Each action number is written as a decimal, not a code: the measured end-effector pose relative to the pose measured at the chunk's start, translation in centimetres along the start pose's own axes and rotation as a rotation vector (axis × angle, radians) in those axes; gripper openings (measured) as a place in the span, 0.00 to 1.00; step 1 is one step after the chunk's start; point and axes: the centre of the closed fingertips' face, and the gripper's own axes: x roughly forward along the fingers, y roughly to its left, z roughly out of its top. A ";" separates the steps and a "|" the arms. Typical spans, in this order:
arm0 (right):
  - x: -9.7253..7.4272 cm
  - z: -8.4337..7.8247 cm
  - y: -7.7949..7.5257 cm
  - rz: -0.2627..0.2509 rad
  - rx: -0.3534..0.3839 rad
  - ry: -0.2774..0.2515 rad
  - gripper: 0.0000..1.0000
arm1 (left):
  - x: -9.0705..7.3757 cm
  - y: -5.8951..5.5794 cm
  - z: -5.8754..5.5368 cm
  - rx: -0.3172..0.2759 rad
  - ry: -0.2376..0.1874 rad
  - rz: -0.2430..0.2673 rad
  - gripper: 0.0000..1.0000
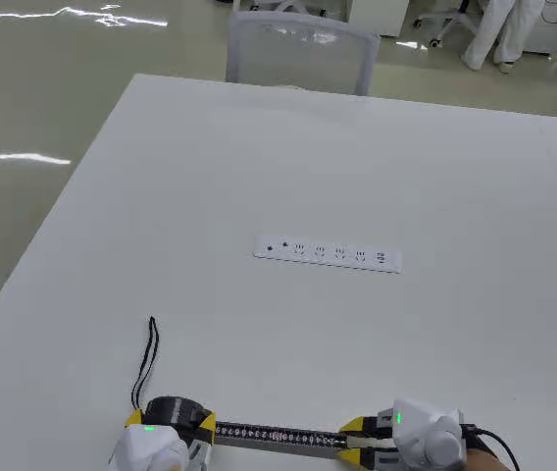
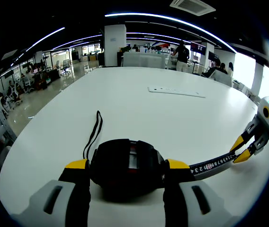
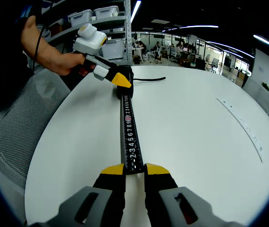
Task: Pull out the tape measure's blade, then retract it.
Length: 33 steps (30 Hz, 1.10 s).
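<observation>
Tape measure: we see the tape measure (image 2: 127,165) on the white table (image 1: 357,147), close to its near edge; the black case sits between the left gripper's tips, which hide its flanks
Blade: the blade (image 3: 130,137) is drawn out and runs low over the table from the case to the right gripper; its numerals read clearly in the right gripper view, but in the head view (image 1: 278,435) they are too small for us to read; its end hook is hidden between the jaws
Left gripper: the left gripper (image 2: 127,164) is clamped on the case, one yellow tip at each side; the head view's bottom edge cuts off its body
Right gripper: the right gripper (image 3: 135,169) is pinched on the blade's free end; its rear is cut off in the head view (image 1: 350,441)
Strap: a black strap (image 1: 148,358) trails from the case across the table
Further out: a white power strip (image 1: 328,253) lies mid-table, well apart; a grey mesh chair (image 1: 298,49) stands at the far edge, its lower part hidden by the table
</observation>
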 end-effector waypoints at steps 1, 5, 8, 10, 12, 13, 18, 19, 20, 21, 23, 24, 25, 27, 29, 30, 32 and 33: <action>0.1 0.1 0.0 0.000 -0.001 0.000 0.13 | 0.0 0.0 0.0 0.001 0.000 0.000 0.59; 0.3 0.3 0.0 0.003 0.000 -0.002 0.13 | 0.0 0.0 0.0 0.001 -0.001 -0.003 0.59; 0.5 0.4 0.0 0.003 0.001 -0.002 0.13 | 0.0 0.0 -0.1 0.000 -0.002 -0.002 0.59; 0.5 0.5 0.1 0.005 0.003 -0.002 0.13 | 0.1 0.0 -0.1 0.001 -0.002 -0.003 0.59; 0.7 0.5 0.1 0.005 0.004 -0.003 0.13 | 0.1 0.0 -0.1 0.002 -0.001 -0.003 0.59; 0.7 0.6 0.0 0.005 0.003 -0.002 0.13 | 0.1 0.0 -0.1 0.001 -0.001 -0.003 0.59; 1.1 0.9 0.1 0.010 0.003 -0.006 0.13 | 0.0 0.0 0.0 0.001 0.001 -0.008 0.59; 1.2 1.0 0.1 0.010 0.003 -0.006 0.13 | 0.0 0.0 0.0 0.001 0.001 -0.009 0.59; 1.3 1.1 0.0 0.011 0.004 -0.008 0.13 | -0.1 0.0 0.0 0.002 0.001 -0.011 0.59; 1.5 1.2 0.1 0.013 0.003 -0.011 0.13 | -0.1 0.0 0.0 0.001 0.001 -0.012 0.59; 1.8 1.6 0.1 0.017 0.002 -0.015 0.13 | 0.0 0.0 0.0 0.001 0.000 -0.014 0.59; 1.9 1.7 0.1 0.018 0.002 -0.018 0.13 | 0.0 0.0 0.0 -0.001 0.001 -0.014 0.59; 2.1 1.9 0.1 0.020 0.001 -0.020 0.13 | 0.0 0.1 -0.1 -0.003 0.001 -0.014 0.59; 2.4 2.2 0.2 0.024 -0.001 -0.026 0.13 | -0.1 0.0 0.1 -0.006 0.001 -0.016 0.59; 2.7 2.5 0.2 0.027 -0.003 -0.029 0.13 | 0.0 0.1 0.0 -0.008 0.001 -0.016 0.59; 2.9 2.7 0.2 0.029 -0.004 -0.031 0.13 | 0.0 0.1 0.0 -0.008 0.001 -0.017 0.59; 3.1 2.9 0.2 0.031 -0.006 -0.033 0.13 | 0.0 0.1 0.0 -0.011 0.001 -0.017 0.59; 3.1 3.0 0.2 0.031 -0.007 -0.034 0.13 | 0.0 0.1 -0.1 -0.012 0.001 -0.017 0.59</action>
